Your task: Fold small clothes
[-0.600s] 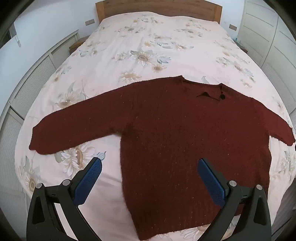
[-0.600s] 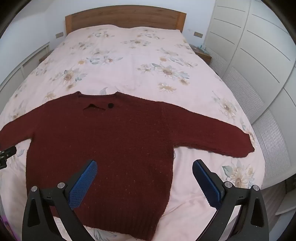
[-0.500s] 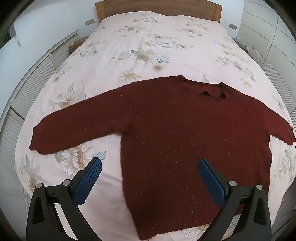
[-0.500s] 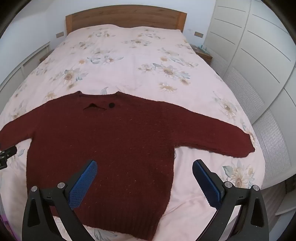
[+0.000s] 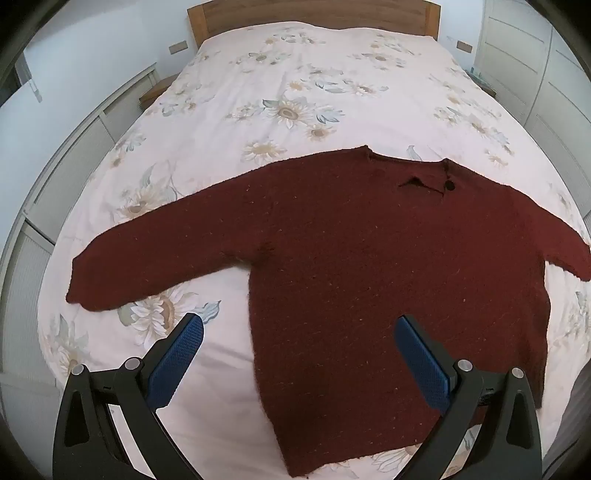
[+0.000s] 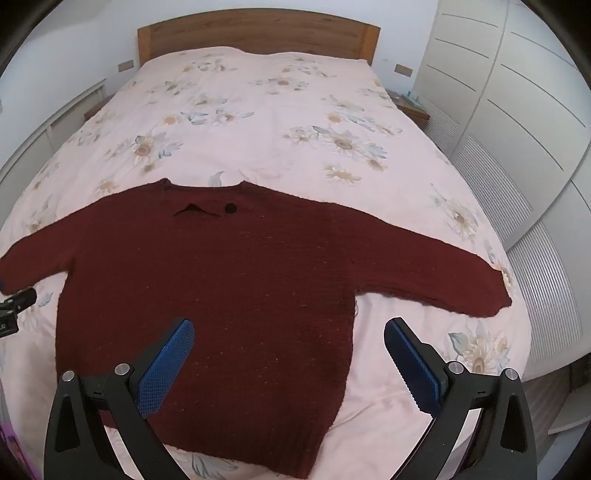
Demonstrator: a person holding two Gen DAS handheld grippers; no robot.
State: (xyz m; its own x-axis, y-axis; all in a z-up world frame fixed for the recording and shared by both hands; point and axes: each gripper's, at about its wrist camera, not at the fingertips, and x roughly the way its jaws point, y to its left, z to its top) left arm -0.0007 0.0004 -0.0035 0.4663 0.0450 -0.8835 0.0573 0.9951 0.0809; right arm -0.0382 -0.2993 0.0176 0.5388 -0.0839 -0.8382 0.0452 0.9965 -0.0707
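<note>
A dark red sweater (image 5: 388, 266) is spread flat on a bed (image 5: 295, 92) with a flowered cover, near the foot end. Both sleeves are stretched out to the sides, and the neck is pointed toward the wooden headboard (image 6: 258, 35). The left gripper (image 5: 299, 345) is held above the sweater's bottom left part, with its blue pads (image 5: 177, 363) wide apart and nothing gripped. The right gripper (image 6: 288, 350) is held above the bottom right part, also spread wide with nothing in it.

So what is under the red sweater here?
The red sweater lies flat on the floral bedspread, sleeves spread. Whether anything sits between them cannot be seen; the knit covers it.
</note>
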